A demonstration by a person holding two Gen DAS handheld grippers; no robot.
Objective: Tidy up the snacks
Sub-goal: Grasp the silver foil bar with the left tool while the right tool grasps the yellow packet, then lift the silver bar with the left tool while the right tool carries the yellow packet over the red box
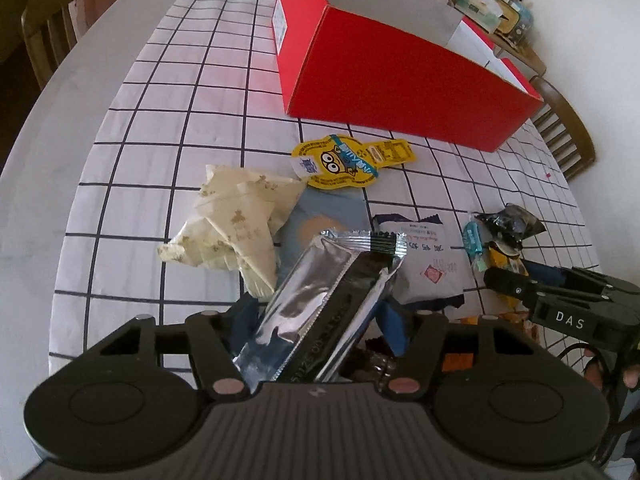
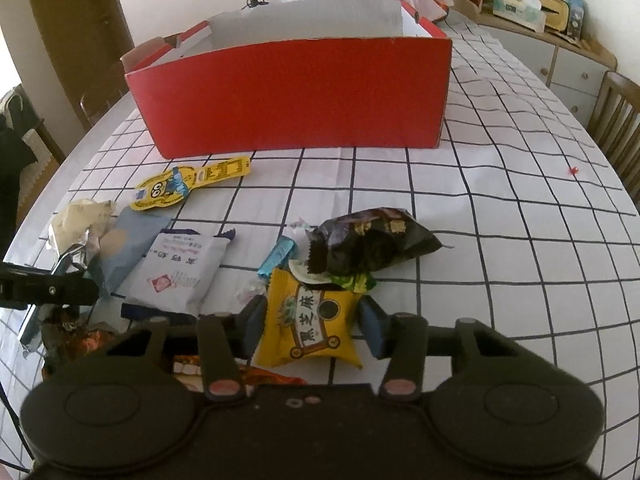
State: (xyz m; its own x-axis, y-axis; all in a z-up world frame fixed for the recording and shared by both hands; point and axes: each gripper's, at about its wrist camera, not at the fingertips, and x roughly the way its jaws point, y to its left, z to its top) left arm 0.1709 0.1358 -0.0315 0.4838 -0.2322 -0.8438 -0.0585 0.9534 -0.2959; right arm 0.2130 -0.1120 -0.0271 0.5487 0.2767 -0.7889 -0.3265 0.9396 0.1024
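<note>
Left wrist view showed the left gripper (image 1: 316, 320) clamped on a silver foil bar (image 1: 320, 300), which tilted up off the grid tablecloth (image 1: 180, 120) above the snack pile. Beyond it lay a cream wrapper (image 1: 236, 224) and a yellow cartoon packet (image 1: 344, 162), with the red box (image 1: 400, 92) standing farther back. Right wrist view showed the right gripper (image 2: 312, 324) with its fingers spread around a yellow sesame packet (image 2: 312, 320); whether the pads touched it could not be told. A black bag (image 2: 372, 240) lay just beyond.
</note>
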